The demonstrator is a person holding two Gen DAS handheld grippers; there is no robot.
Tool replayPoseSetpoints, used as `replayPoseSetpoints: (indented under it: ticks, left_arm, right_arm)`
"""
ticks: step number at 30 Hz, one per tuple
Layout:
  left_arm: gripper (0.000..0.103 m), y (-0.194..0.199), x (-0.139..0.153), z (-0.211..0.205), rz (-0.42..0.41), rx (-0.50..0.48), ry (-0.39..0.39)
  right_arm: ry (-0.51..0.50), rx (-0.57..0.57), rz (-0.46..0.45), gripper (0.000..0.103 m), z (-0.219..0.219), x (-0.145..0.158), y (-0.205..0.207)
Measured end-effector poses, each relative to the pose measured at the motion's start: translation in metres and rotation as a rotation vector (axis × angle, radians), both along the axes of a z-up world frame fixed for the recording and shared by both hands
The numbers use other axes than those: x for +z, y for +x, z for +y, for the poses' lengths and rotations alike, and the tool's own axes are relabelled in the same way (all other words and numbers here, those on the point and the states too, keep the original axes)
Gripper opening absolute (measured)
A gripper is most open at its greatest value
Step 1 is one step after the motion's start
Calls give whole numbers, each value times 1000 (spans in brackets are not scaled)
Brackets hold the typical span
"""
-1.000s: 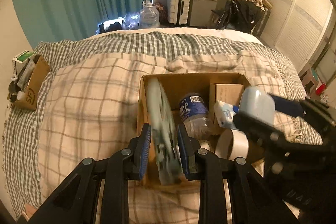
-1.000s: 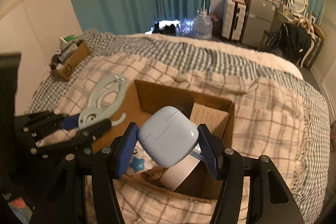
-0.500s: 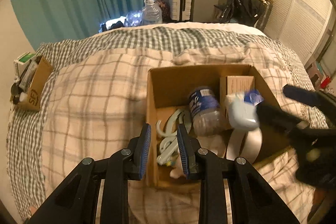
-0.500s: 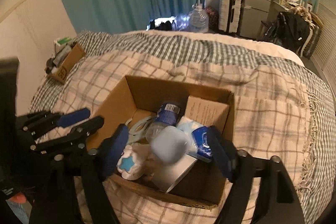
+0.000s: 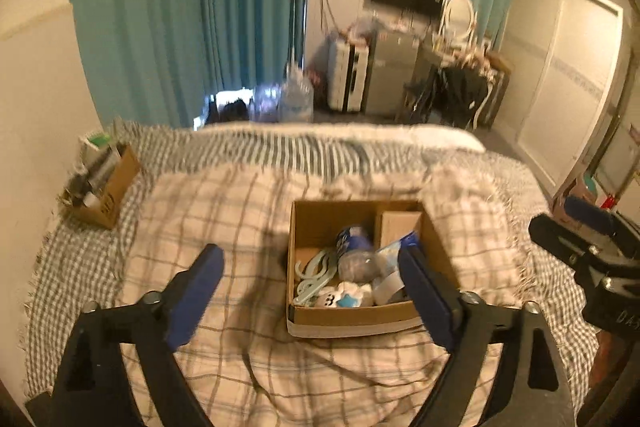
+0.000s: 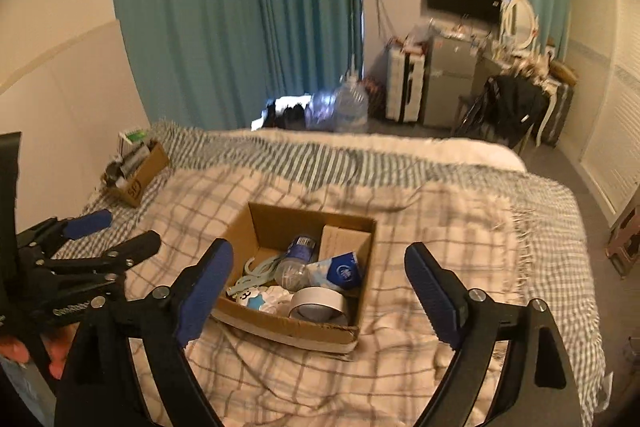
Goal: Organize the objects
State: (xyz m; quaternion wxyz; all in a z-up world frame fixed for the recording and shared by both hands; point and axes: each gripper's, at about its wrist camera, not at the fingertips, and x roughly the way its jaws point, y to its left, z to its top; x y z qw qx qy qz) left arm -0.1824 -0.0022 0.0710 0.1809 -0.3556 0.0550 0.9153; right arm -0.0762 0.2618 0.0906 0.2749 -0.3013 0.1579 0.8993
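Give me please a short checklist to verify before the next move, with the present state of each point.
1. Left gripper jaws wide apart and holding nothing: ok.
2. Right gripper jaws wide apart and holding nothing: ok.
3. Both grippers raised clear of the cardboard box: ok.
4. Hanger, water bottle, tape roll and tissue pack lie inside the box: ok.
5. The light blue case lies inside the box: cannot tell, it is not visible in either view.
6. No loose object remains on the plaid blanket around the box: ok; a smaller cardboard box stands at the far left edge of the bed.
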Motion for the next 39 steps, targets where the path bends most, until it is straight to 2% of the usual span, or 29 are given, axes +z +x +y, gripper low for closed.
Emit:
replayPoseSetpoints:
  ticks: [4,7,14,18,20,23,26,29,33,39]
  left_arm:
    - [103,34,30,-2,83,-7,28]
    - [103,59,44,-2,132,-23,48]
    - [103,103,46,-1,199,-60,47]
    - [103,117,36,-2,236,-45,37]
    - [103,122,25,-3,267,-18,40]
    - [103,128,1,-3,290,15,43]
    - [103,125,-29,-5,259,31,62]
    - [103,120,-46,-7,262,51,46]
    - [103,115,-58,-2,267,64,-10]
    - [103,112,-67,5,250,49,-25]
  right_arm:
    - [67,-16,29,88,-22,23,31]
    - [115,-43,52,92,-35,33,51]
    - [191,-128,90,103,-55,37,95]
    - [228,-157,100,103,-61,30,108]
    - [239,-168,114,103,-63,16,112]
    - [242,-201,106,103,-61,-17,110]
    - [254,-170,50,103,-57,-48,94]
    - [289,-151,33,103,-56,-59,88]
    - [255,-129,71,103,-52,-69,89]
    - [245,-105,86,103,-49,-76,86]
